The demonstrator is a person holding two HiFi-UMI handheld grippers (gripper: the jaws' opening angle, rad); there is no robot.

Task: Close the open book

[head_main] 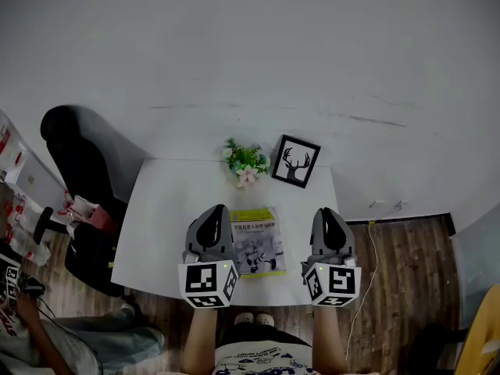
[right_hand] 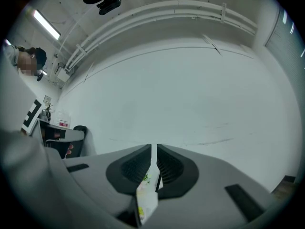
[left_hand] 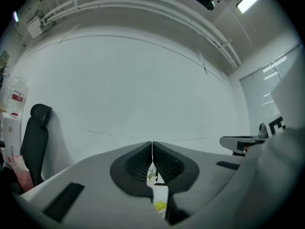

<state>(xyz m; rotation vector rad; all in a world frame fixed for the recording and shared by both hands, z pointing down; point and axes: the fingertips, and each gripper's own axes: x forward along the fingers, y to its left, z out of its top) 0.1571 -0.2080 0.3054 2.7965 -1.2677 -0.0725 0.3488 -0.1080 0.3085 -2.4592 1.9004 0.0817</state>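
Note:
The book [head_main: 256, 241] lies closed and flat on the white table [head_main: 156, 233], its yellow-green and grey cover facing up, near the front edge. My left gripper [head_main: 211, 213] hovers over the book's left edge, held level, jaws pressed together with nothing in them. My right gripper [head_main: 328, 216] hovers to the right of the book, also level and empty. In the left gripper view the left gripper [left_hand: 152, 144] shows its jaws meeting in one line. In the right gripper view the right gripper [right_hand: 154, 147] shows only a thin slit between its jaws.
A small pot of flowers [head_main: 245, 162] and a framed deer picture [head_main: 295, 161] stand at the table's back edge against the white wall. A black chair [head_main: 78, 162] stands left of the table. Another person [head_main: 47, 326] sits at lower left. A cable [head_main: 367, 264] trails over the wooden floor at right.

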